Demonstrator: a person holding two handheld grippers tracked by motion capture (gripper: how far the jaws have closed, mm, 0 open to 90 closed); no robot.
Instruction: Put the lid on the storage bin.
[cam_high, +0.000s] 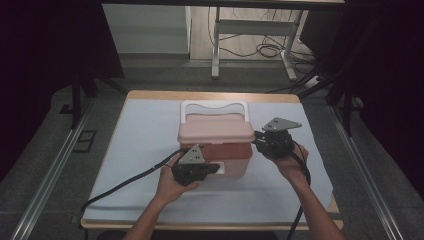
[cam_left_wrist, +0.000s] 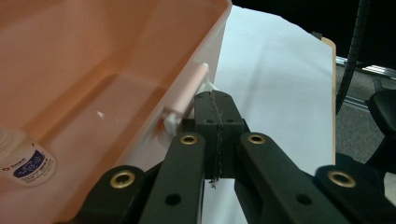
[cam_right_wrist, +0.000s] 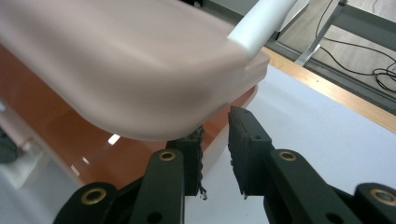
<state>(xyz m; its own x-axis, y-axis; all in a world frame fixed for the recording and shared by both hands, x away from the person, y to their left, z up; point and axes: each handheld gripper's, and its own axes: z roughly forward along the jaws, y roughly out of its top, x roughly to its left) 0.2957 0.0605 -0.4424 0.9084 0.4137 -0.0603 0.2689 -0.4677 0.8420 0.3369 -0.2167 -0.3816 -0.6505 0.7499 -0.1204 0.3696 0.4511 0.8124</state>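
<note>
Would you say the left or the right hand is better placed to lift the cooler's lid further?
Probably right: the right tool is open at the lid edge; the left tool is shut, beside the cooler body.

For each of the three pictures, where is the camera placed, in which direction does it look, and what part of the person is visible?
High view: above the near table edge, looking forward and down on the pink cooler box; both forearms, left gripper and right gripper show.
Left gripper view: on the left gripper, along its shut jaws beside the box wall; a small bottle lies inside.
Right gripper view: on the right gripper, jaws parted under the lid.
Shared: the box and the white table cover.
</note>
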